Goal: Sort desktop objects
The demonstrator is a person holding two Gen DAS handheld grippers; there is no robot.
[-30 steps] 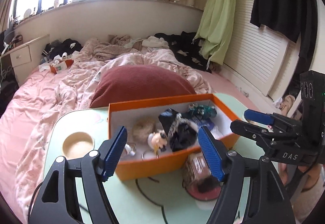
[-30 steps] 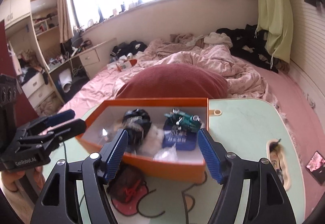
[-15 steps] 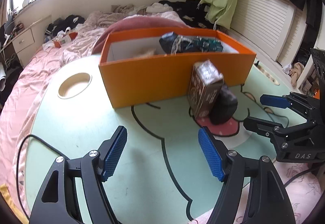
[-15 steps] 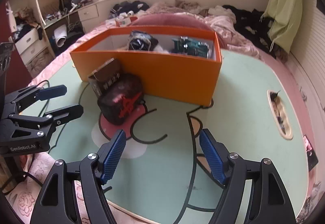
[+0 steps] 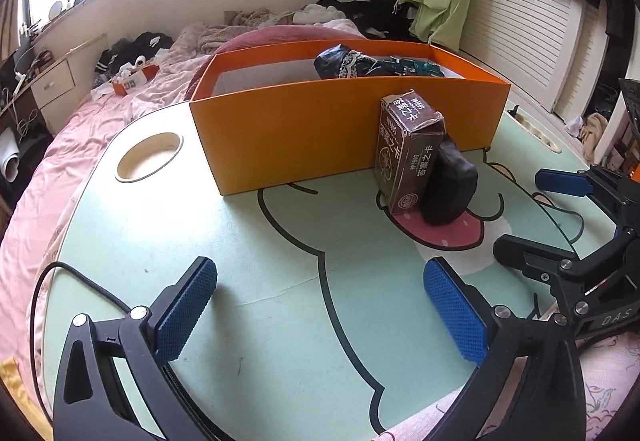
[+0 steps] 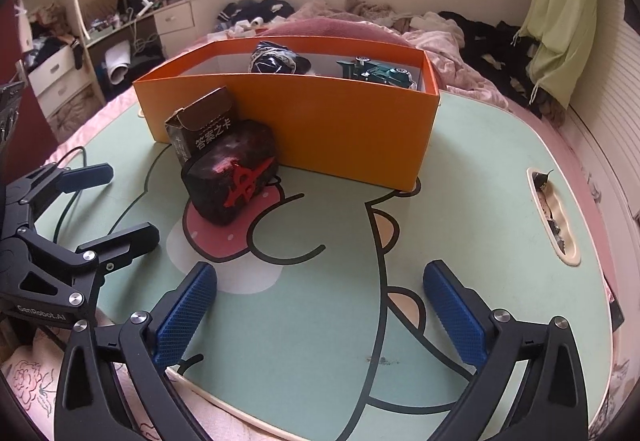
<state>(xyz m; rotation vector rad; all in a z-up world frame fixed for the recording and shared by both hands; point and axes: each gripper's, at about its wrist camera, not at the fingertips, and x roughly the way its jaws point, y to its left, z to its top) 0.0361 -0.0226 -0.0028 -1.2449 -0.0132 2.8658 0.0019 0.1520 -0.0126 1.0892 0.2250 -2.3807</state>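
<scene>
Pulled back and lowered from above the orange box (image 5: pixel 348 129) to the near edge of the cartoon-printed lap table (image 5: pixel 200 233). Left gripper (image 5: pixel 320 305) and right gripper (image 6: pixel 320 305) both spread wide, grasping nothing. Already in the box: dark lace-trimmed bundle (image 6: pixel 276 59), green toy car (image 6: pixel 376 73). Left outside, touching its front wall: brown card box (image 5: pixel 408 149) and, pressed against it, black pouch with red mark (image 6: pixel 232 177). Sorting judged partly done.

"答案之卡" on brown box (image 5: pixel 408 149)
</scene>
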